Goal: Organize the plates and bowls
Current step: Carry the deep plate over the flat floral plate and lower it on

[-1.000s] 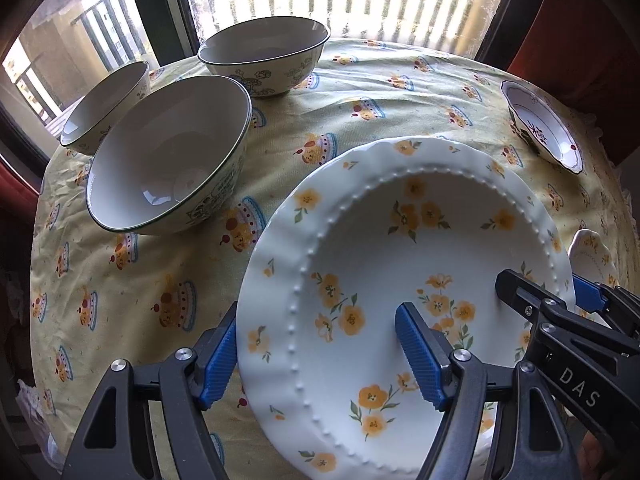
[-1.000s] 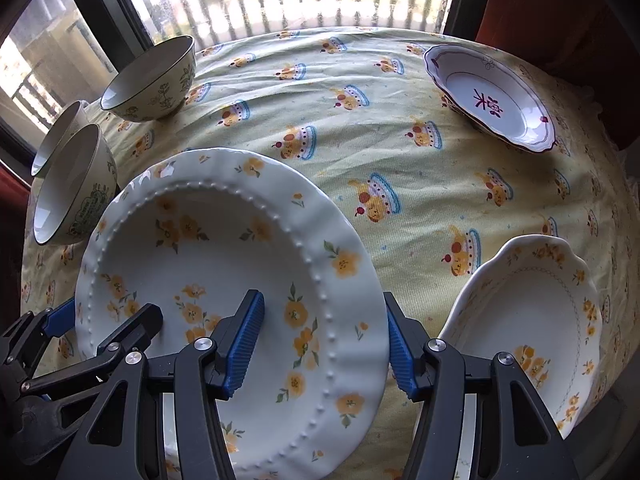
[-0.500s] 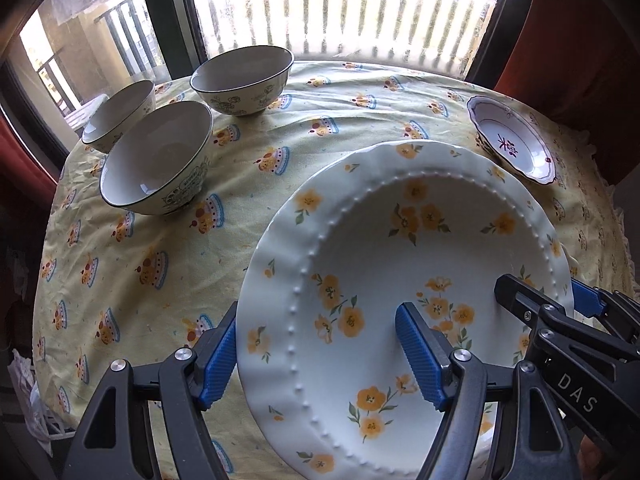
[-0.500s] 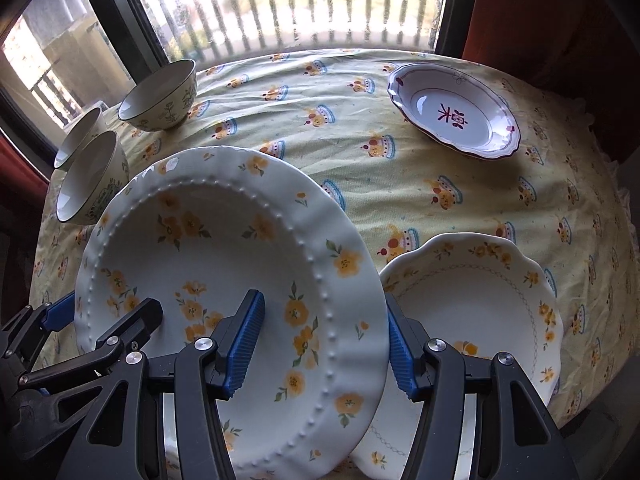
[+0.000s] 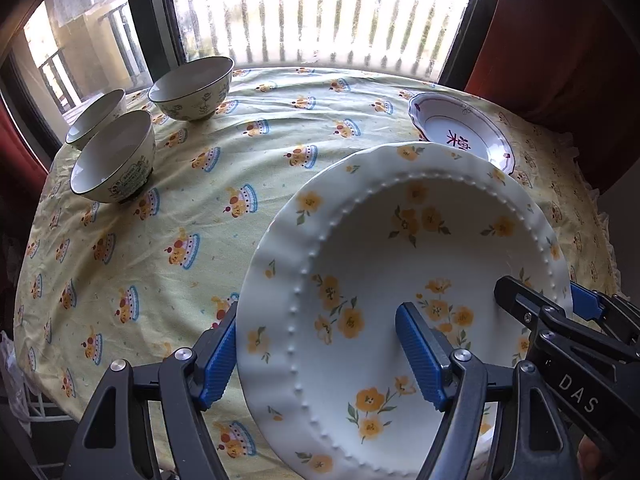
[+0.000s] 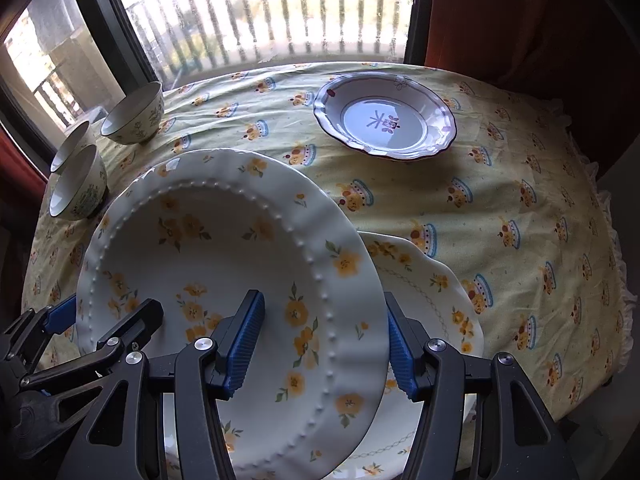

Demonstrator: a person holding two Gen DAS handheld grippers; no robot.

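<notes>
A big white plate with yellow flowers [image 5: 400, 240] [image 6: 224, 240] hangs tilted above the table. My left gripper [image 5: 320, 360] is shut on its left rim, one pad outside and one inside the well. On the opposite rim my right gripper [image 6: 322, 350] is shut the same way. Each gripper also shows at the edge of the other's view. Partly under the held plate's right side lies a scalloped plate with yellow flowers [image 6: 432, 300].
Three patterned bowls [image 5: 192, 88] [image 5: 114, 156] [image 5: 96, 118] stand close together at the table's far left. A red-rimmed plate [image 6: 384, 120] lies at the far right. The yellow tablecloth [image 5: 240, 168] covers a round table; windows and red curtains stand behind.
Both grippers have carried the flowered plate to the right and slightly up, away from the bowls. It now overlaps the scalloped plate, which was well to its right before.
</notes>
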